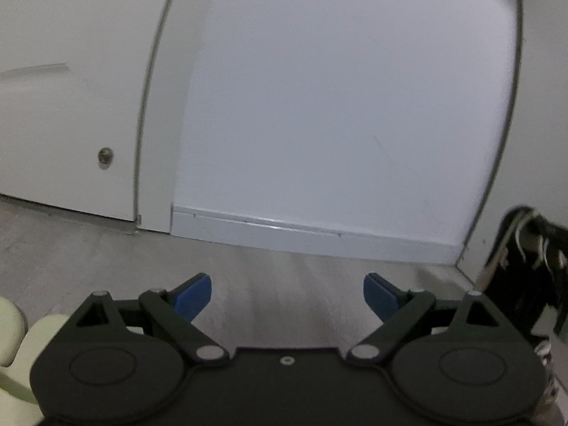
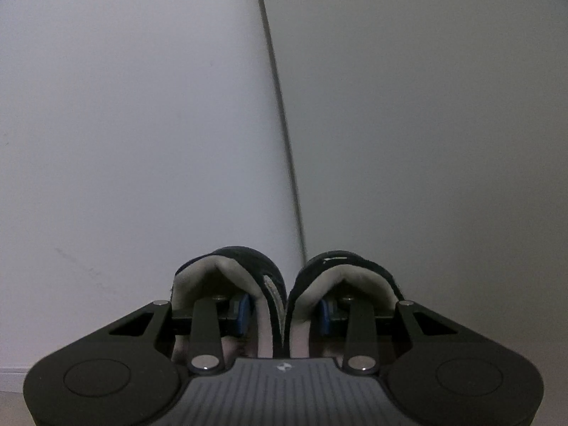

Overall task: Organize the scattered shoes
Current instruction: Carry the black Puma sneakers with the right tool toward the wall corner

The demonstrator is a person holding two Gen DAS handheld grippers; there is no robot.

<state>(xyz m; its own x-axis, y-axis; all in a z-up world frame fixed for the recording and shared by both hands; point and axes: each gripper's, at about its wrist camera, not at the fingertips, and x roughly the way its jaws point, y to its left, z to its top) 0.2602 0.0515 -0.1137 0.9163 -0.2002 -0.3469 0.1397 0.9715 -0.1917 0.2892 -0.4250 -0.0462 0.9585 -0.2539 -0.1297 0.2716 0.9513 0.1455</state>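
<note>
Right gripper (image 2: 284, 314): each blue pad sits inside a different shoe, left pad (image 2: 242, 314) in the left shoe (image 2: 227, 266), right pad in the right shoe (image 2: 349, 266). The two inner collar walls are pressed together between the pads, so the fingers pinch the pair as one. Shoes are black outside with pale lining; they touch along the pinched seam. Only the collars show; toes, soles and whatever is beneath them are hidden behind the gripper body.

Beyond the shoes: a white wall (image 2: 124, 124) on the left and a paler panel (image 2: 443, 124) on the right, divided by a thin dark seam. A strip of skirting shows at the lower left edge.

Left gripper (image 1: 287, 296): fingers spread wide, blue pads (image 1: 194, 296) well apart, nothing between them. It is over grey wood-grain floor (image 1: 284, 273). Pale cream rounded shapes (image 1: 14, 348) at the lower left are cut off by the frame; cannot tell what they are. At the right edge, a dark object (image 1: 525, 266) with pale strands, blurred and cropped, not identifiable.

Farther: white skirting (image 1: 301, 234) meets a white wall. To the left, a door (image 1: 64, 106) with a small round metal fitting (image 1: 105, 157) low on its face.
</note>
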